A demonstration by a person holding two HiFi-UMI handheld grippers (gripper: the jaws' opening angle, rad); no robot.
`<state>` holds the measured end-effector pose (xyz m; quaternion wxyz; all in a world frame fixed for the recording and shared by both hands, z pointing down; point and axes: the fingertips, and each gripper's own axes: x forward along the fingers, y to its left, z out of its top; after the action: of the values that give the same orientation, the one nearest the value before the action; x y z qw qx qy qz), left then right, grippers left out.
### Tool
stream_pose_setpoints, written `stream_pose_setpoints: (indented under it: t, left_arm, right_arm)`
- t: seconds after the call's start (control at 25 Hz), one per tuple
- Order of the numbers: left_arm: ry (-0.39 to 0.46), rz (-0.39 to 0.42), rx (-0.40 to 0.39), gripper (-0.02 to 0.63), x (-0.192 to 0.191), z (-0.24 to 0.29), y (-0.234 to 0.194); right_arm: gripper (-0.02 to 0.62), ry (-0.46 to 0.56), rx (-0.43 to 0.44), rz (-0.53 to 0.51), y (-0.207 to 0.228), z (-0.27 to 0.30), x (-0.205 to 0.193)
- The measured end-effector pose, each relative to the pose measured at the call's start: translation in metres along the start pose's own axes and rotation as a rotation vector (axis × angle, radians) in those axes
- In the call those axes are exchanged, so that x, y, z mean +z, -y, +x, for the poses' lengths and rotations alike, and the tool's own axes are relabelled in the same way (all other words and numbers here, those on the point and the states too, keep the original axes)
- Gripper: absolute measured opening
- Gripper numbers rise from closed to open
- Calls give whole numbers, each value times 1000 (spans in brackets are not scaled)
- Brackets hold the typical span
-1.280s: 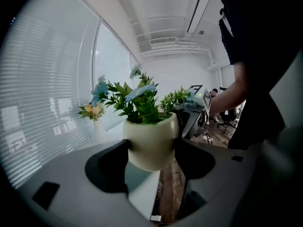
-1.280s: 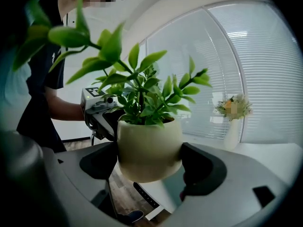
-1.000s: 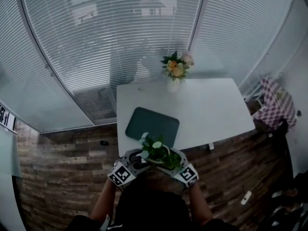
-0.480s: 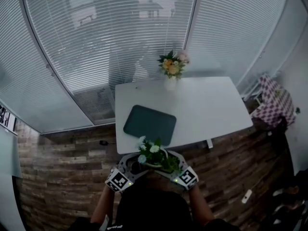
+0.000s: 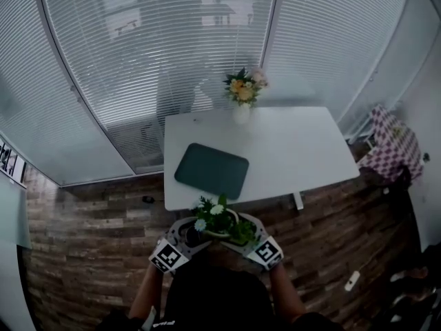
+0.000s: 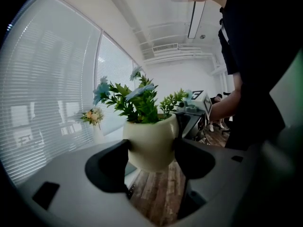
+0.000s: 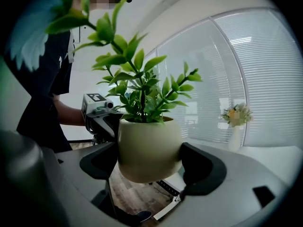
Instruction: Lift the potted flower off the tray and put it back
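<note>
Over the wood floor point(image 5: 89, 219), just short of the near edge of the white table point(image 5: 296, 150), the potted flower point(image 5: 219, 221) is held upright in mid-air, off the tray point(image 5: 211, 170). The left gripper point(image 6: 151, 148) and the right gripper point(image 7: 149, 157) each pinch the cream pot, jaws pressed against its wall. The dark green tray lies on the table, well apart from a vase of flowers point(image 5: 241, 95) at the far edge.
</note>
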<state>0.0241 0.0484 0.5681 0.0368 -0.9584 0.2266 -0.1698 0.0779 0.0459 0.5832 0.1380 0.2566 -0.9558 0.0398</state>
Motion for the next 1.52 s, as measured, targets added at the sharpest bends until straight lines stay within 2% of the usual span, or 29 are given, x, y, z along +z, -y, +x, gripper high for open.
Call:
stream_pose_setpoints:
  t: [0.28,0.76,1.0,1.16,1.52]
  left_arm:
    - [9,4,21,295,11,-1,27]
    - [25,-27,24,295,30,0,41]
    - [36,-44,0,295,25,-7,37]
    - [61,-26,-4,295,31,-14,35]
    - [57,-13,-24,293,29,-59,34]
  right_arm:
    - [408,42,16,-19,-13,-25,3]
    - [408,97,25,-33,-18,-47,16]
    - [408,114,9,-33,-22,-39,19]
    - [408,132,0,-11,-27,-37,22]
    - [408,182,-11,-5,-64,-19,42]
